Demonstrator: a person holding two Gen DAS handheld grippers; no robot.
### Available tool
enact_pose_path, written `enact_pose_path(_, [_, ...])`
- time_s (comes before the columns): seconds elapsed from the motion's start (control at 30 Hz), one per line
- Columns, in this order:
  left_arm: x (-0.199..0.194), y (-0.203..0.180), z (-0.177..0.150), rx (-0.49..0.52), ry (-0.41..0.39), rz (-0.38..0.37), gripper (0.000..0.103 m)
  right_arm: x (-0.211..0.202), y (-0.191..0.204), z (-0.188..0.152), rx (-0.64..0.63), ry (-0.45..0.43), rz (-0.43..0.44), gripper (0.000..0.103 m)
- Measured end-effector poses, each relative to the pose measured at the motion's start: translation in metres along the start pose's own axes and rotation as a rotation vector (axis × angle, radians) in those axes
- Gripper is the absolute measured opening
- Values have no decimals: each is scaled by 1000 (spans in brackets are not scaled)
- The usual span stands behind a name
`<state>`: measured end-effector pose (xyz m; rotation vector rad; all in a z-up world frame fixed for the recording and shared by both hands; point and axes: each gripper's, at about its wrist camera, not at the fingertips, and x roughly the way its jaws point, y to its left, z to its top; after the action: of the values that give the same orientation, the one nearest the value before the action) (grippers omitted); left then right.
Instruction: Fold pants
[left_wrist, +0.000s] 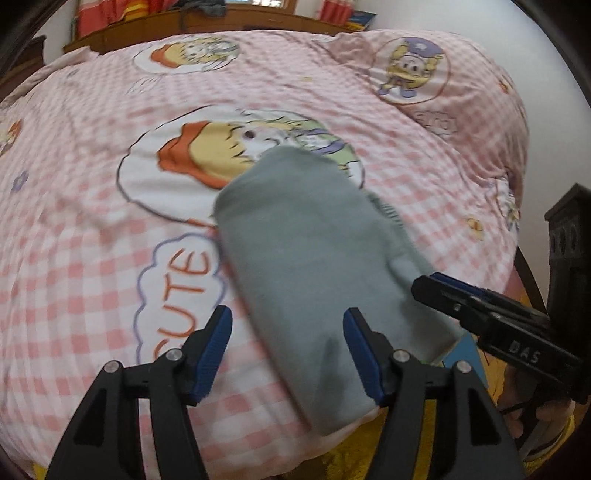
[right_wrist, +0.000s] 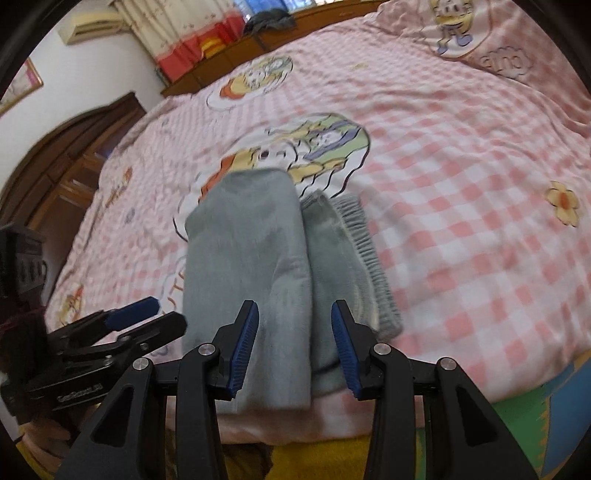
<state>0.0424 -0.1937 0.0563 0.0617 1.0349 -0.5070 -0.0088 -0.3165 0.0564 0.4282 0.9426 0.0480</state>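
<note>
Grey-green pants (left_wrist: 306, 258) lie folded into a narrow stack on the pink checked bedspread (left_wrist: 92, 229), near the bed's front edge. In the right wrist view the pants (right_wrist: 251, 251) show their ribbed waistband (right_wrist: 365, 251) on the right side. My left gripper (left_wrist: 288, 354) is open and empty, its jaws either side of the pants' near end, slightly above. My right gripper (right_wrist: 293, 347) is open and empty, hovering over the near end too. The right gripper also shows at the right in the left wrist view (left_wrist: 480, 306), and the left gripper at the left in the right wrist view (right_wrist: 129, 325).
The bedspread (right_wrist: 461, 184) has cartoon prints and a raised fold at the far right. A wooden headboard shelf (left_wrist: 192, 22) runs along the far side. A dark wooden door (right_wrist: 66, 155) is at the left. A yellow and green sheet (right_wrist: 517, 413) shows below the bed edge.
</note>
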Motion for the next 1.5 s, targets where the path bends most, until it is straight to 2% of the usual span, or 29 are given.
enact_pose_path(0.23, [1,7,-5,-21,2,20,66,21,10,0,-15,48,-5,42])
enact_pose_path(0.67, [5,13,-9,-52,17,39,66,20,17,1,-27,42,-13,42])
enact_pose_path(0.73, [6,14,-10,-57,17,40,66,20,17,1,-35,34,-12,38])
enact_pose_path(0.8, [6,14,-10,-63,17,40,66,19,20,1,-50,24,-20,19])
enact_pose_path(0.83, [6,15,-10,-65,18,39,66,19,20,2,-53,22,-19,17])
enact_pose_path(1.27, [6,13,-11,-70,13,33,66,6,29,3,-84,-27,12,12])
enact_pose_path(1.5, [-2,18,-8,-89,-13,29,66,-25,34,12,-82,-117,42,11])
